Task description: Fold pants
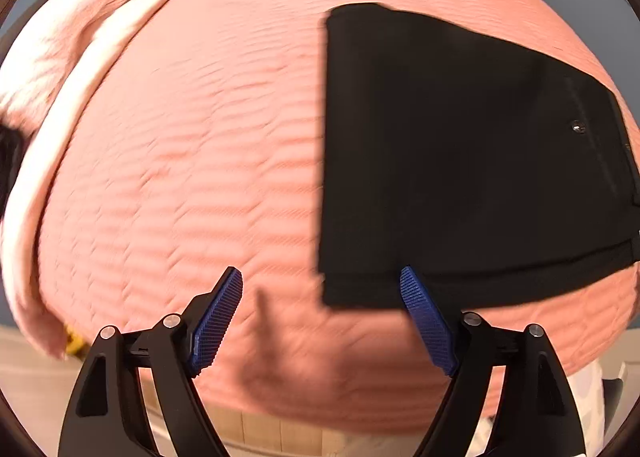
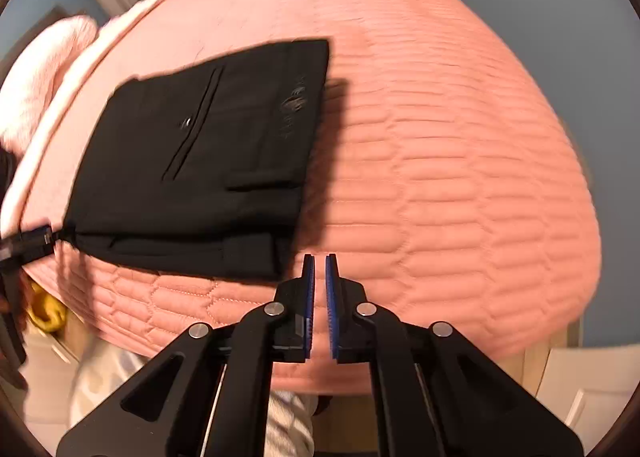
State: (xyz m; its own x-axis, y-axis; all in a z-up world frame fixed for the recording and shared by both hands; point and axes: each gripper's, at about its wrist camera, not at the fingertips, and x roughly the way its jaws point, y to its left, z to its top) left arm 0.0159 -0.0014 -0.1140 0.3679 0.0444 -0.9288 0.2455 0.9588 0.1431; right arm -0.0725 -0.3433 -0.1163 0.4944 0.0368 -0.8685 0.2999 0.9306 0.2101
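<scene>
While the black pants (image 2: 200, 161) are lying folded into a compact rectangle on the pink quilted bed (image 2: 460, 177), both tools are hanging above the near edge of the bedding with nothing in them. In the right wrist view the pants are sitting left of centre, with a slit pocket and its small button facing up and the folded layers stacked along the near edge. The right hand-held gripper (image 2: 320, 285) is hovering just beside the near right corner of the pants, its blue pads drawn almost together with only a thin slit between them and no cloth caught there. In the left wrist view the left hand-held gripper (image 1: 322, 289) is standing wide apart and gripping nothing; its right pad is showing against the near edge of the pants (image 1: 460, 161), though whether it is touching the cloth is unclear. A pale pink fluffy blanket (image 1: 52, 57) is lying bunched along the bed's far left side.
</scene>
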